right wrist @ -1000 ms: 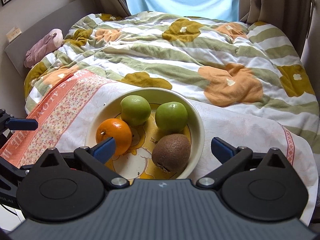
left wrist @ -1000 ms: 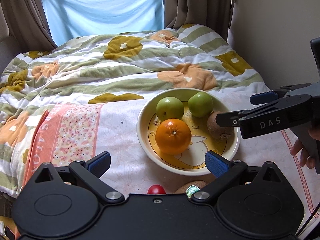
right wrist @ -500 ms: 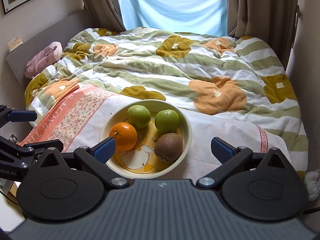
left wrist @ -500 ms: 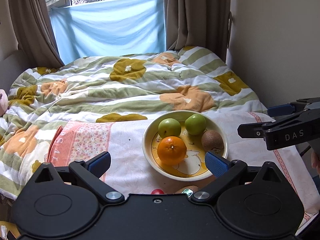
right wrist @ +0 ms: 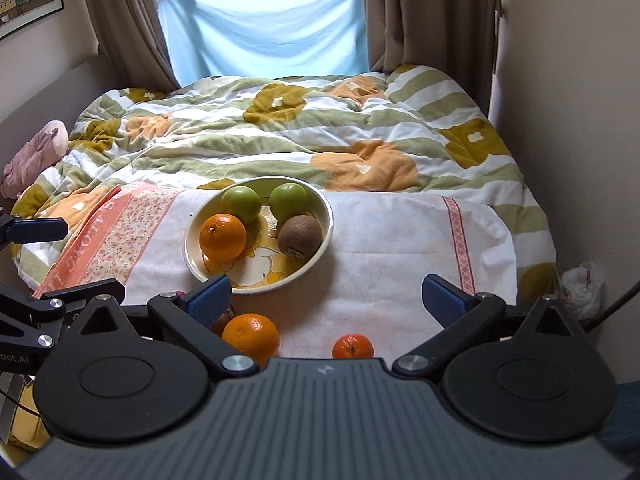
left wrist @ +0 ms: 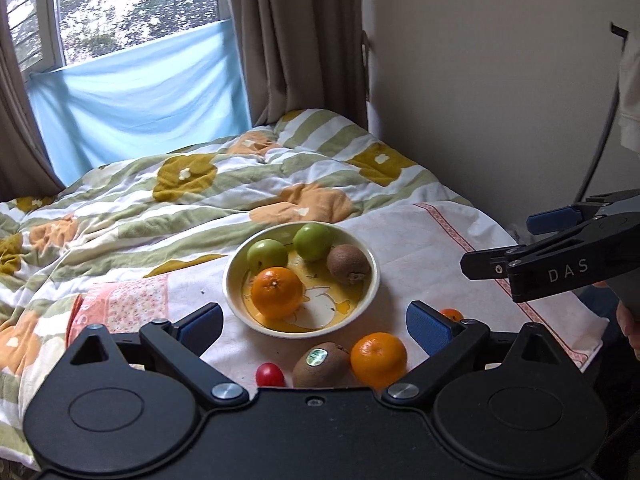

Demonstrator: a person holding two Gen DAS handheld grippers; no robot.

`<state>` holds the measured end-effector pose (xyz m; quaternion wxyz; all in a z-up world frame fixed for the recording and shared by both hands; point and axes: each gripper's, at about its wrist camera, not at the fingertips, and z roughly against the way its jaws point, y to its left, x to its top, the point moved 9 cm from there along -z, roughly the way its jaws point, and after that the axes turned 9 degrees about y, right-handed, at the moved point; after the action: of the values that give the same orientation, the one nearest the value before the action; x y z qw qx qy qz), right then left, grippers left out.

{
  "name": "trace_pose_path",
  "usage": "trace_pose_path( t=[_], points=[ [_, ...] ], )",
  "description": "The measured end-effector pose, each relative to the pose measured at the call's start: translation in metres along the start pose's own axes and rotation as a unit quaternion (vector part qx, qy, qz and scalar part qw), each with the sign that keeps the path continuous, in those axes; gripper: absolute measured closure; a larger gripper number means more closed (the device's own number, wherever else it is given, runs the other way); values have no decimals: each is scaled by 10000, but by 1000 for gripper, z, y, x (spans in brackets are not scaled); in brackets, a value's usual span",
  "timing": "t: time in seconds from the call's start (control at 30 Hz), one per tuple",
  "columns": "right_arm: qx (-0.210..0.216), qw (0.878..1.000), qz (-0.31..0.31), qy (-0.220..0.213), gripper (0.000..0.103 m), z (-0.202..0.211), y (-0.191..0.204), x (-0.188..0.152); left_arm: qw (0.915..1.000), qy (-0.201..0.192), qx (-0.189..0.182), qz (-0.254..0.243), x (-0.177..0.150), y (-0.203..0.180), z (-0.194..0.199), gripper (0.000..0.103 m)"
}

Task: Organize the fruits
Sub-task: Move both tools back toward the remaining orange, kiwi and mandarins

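While both grippers hang back from the bowl [left wrist: 234, 280], neither has hold of anything: the left gripper [left wrist: 314, 330] shows its jaws spread wide and empty, and the right gripper [right wrist: 326, 294] the same. Inside the bowl lie four fruits: two green apples [left wrist: 267, 255], one orange [left wrist: 277, 293] and one kiwi [left wrist: 348, 264]. Outside it, on the towel [left wrist: 420, 248] at the bowl's near side, four more are counted: a large loose orange [left wrist: 378, 359], a stickered kiwi [left wrist: 320, 366] just beside it, a small red fruit [left wrist: 270, 375], probably a cherry tomato, and a small mandarin [right wrist: 353, 347] toward the bowl's right. Total in view: three citrus, two kiwis, two apples, one red fruit. Judged handling: the loose orange is firm, fairly heavy and round, apt to roll on the soft bed; grip across its widest middle. The kiwi is softer and bruises; close lightly across its short axis. The red fruit is smooth and easily crushed.
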<state>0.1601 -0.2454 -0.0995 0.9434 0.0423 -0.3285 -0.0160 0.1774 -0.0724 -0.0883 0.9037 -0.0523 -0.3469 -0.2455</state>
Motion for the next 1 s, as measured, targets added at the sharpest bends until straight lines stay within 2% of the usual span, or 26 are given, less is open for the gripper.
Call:
trace_pose_path(
  t=[0.23,0.33,0.57,0.67,0.9,1.0],
  points=[
    [-210,9989,-420,61,0,-20,-13,-39,9952,72,-554,-809,-24,-34,-40,7],
    [-255,9983,-512,96,0,-37,-18,-49,9917,128,-608,-1126,-32,-44,-64,14],
    [-300,9967,-730,196,0,-72,-27,-59,9808,188,-579,-1852,-39,-59,-105,20],
    [-277,9962,-794,208,0,-81,-28,-60,9769,302,-630,-2018,-41,-63,-119,24],
    [-364,9963,-696,346,0,-99,-27,-65,9699,493,-637,-2299,-48,-70,-139,26],
    [-281,9959,-769,372,3,-104,-28,-65,9678,537,-605,-2384,-49,-72,-145,33]
  ],
)
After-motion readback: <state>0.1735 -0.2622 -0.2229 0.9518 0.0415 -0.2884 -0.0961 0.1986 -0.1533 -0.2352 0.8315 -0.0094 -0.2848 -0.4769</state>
